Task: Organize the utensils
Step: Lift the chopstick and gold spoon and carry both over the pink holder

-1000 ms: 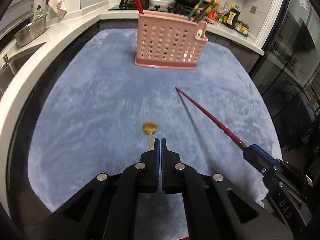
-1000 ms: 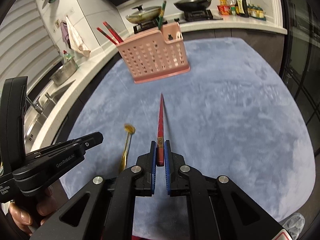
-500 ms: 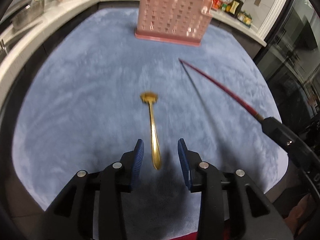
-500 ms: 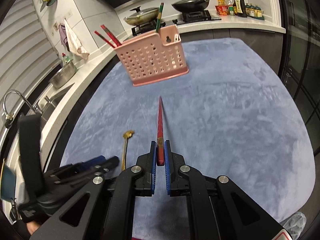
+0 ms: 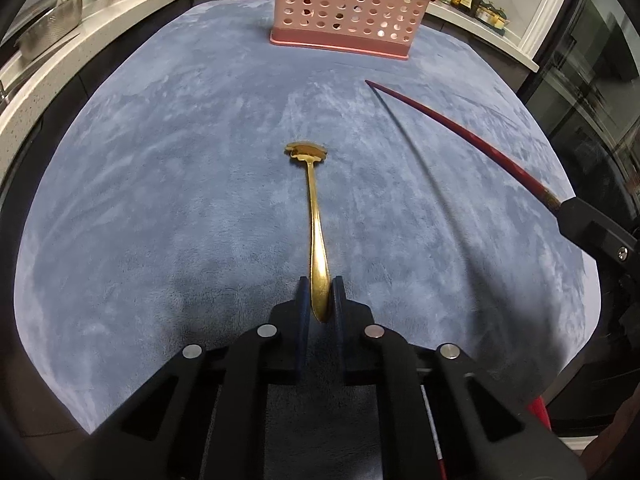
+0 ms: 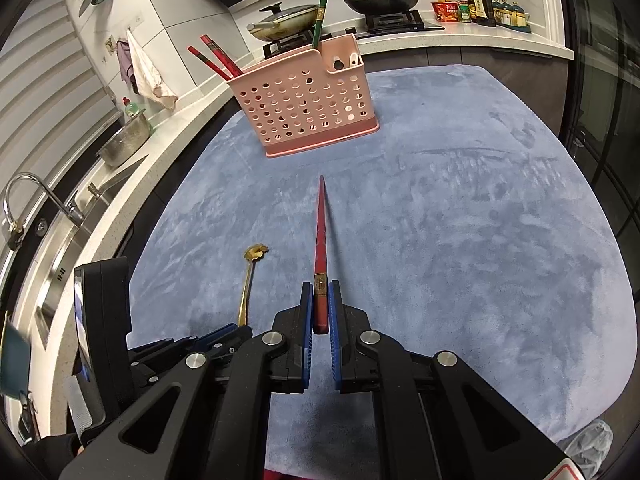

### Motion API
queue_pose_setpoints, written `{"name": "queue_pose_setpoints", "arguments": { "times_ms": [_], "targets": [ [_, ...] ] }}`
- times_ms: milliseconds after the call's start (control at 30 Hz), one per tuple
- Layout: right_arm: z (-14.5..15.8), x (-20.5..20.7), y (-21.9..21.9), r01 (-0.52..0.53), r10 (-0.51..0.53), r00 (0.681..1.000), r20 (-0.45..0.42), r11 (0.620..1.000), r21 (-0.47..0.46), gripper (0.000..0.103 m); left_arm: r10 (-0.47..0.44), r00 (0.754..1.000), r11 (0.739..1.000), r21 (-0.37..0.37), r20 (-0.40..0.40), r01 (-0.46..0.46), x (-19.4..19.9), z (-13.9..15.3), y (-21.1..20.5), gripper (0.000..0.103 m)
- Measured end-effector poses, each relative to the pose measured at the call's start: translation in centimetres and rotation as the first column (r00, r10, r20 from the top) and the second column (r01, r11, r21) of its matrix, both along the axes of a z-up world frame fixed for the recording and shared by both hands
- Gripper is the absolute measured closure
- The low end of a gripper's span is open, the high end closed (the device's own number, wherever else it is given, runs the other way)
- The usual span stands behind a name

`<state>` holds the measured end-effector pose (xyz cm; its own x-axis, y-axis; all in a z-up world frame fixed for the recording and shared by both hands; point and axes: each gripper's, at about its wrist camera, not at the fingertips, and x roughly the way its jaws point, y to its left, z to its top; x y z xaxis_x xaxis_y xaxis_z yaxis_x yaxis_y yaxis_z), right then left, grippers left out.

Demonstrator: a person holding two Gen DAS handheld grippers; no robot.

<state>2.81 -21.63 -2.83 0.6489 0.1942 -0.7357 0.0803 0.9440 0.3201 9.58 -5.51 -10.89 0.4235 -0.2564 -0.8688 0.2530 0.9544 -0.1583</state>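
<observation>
A: Left wrist view: where's the gold spoon?

B: Flat on the blue surface, its long axis toward the pink holder. The left gripper has just been closing, fingers clamped on its handle end.

A: Right wrist view?

B: The right gripper grips the red chopstick, tip toward the holder.

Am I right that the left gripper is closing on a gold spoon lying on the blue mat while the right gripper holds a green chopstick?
Not quite: the chopstick in the right gripper is red, as the right wrist view shows. The rest stands: the left gripper has just been closing on the gold spoon on the blue mat.
</observation>
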Motion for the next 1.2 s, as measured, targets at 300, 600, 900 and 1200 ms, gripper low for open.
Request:
{"name": "queue_pose_setpoints", "arguments": {
  "times_ms": [300,600,900,1200],
  "targets": [
    [0.6,-0.1,-0.1,-0.001,0.001,1.0,0.013,1.0,-0.004,0.096,0.004,0.997,0.999,-0.032,0.072,-0.002,-0.1,4.2,1.0,0.094],
    [3.4,0.6,-1.2,0.015,-0.014,0.996,0.083,1.0,-0.009,0.096,-0.001,0.99,0.999,-0.043,0.143,0.008,1.6,8.6,0.8,0.102],
    [7.0,2.2,-2.3,0.022,-0.02,0.986,0.165,1.0,-0.012,0.096,-0.033,0.976,0.999,-0.031,0.215,0.041,3.8,13.6,0.5,0.102],
    [11.0,5.2,-3.6,0.021,-0.025,0.968,0.25,1.0,0.019,0.096,-0.035,0.969,0.992,-0.111,0.245,0.064,7.4,18.1,0.6,0.102]
  ]
}}
